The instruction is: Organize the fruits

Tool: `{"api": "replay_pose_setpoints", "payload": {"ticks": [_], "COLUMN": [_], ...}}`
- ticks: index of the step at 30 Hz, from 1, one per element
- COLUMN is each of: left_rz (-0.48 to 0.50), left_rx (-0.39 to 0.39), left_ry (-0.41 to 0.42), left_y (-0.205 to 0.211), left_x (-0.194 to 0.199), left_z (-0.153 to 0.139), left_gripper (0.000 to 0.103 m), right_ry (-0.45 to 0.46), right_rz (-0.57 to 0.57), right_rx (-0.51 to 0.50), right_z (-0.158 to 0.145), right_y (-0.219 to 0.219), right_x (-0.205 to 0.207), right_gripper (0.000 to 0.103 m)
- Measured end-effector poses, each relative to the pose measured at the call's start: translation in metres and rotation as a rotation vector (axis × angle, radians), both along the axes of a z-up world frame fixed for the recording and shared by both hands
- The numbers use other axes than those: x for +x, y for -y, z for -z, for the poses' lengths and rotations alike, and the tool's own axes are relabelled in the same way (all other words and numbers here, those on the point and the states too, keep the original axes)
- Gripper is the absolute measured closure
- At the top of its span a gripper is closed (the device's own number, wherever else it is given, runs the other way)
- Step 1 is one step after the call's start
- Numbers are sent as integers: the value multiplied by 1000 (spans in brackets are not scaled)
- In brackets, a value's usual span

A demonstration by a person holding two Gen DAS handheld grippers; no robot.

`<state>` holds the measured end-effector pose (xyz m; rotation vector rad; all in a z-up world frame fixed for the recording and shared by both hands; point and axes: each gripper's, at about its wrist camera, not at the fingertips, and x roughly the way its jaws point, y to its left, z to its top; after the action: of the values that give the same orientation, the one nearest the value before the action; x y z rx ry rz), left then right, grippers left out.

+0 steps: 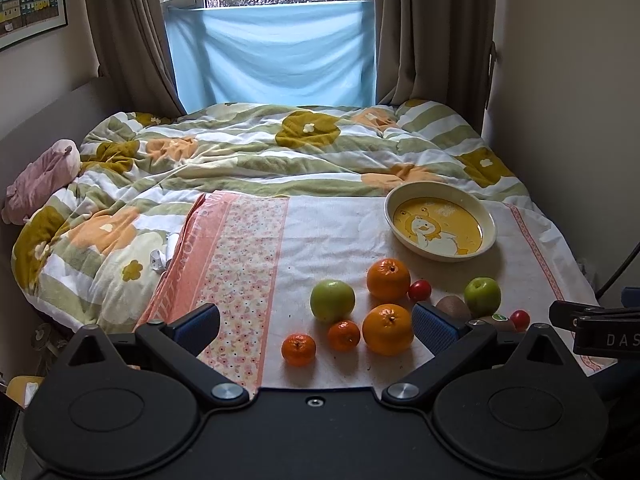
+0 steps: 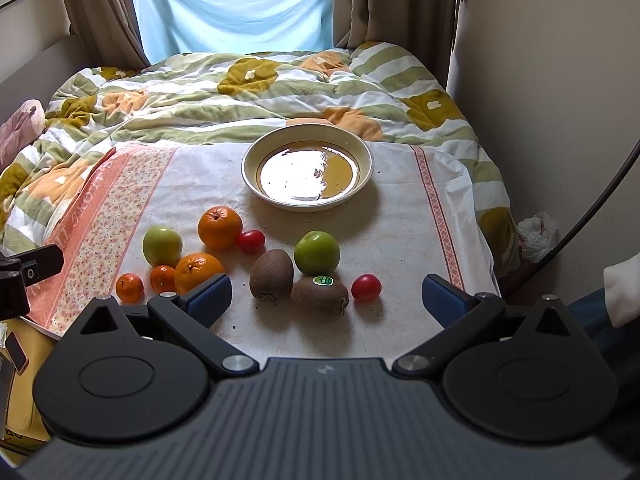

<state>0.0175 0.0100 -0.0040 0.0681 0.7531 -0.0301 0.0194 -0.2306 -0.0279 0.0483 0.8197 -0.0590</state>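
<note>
Fruit lies on a white cloth [image 2: 400, 216] on the bed: two oranges [image 2: 220, 227] [image 2: 198, 270], two small mandarins [image 2: 129, 287], two green apples [image 2: 317, 252] [image 2: 162, 245], two kiwis [image 2: 271, 275] [image 2: 320, 295] and two cherry tomatoes [image 2: 366, 287] [image 2: 251, 241]. A cream bowl [image 2: 307, 167] with a yellow inside stands empty behind them; it also shows in the left wrist view [image 1: 440, 220]. My left gripper [image 1: 316, 326] is open and empty, near the mandarins [image 1: 298, 349] and oranges [image 1: 387, 329]. My right gripper [image 2: 326, 298] is open and empty, near the kiwis.
A flowered quilt [image 1: 240, 152] covers the bed behind the cloth. A pink plush [image 1: 40, 180] lies at the left. Curtains and a blue sheet [image 1: 272, 56] hang at the window. A wall runs along the right, with a plastic bag [image 2: 538, 236] by the bed.
</note>
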Motion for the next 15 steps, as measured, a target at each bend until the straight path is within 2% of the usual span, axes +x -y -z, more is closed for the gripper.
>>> {"api": "replay_pose_setpoints", "payload": {"ticks": [15], "left_rz": [0], "left_rx": [3], "left_ry": [1], "left_y": [0], "left_x": [-1], "left_z": [0], "left_gripper": [0], "right_ry": [1], "right_rz": [0], "right_rx": [-1], "right_z": [-1], "right_y": [0], "right_x": [0], "right_gripper": [0]}}
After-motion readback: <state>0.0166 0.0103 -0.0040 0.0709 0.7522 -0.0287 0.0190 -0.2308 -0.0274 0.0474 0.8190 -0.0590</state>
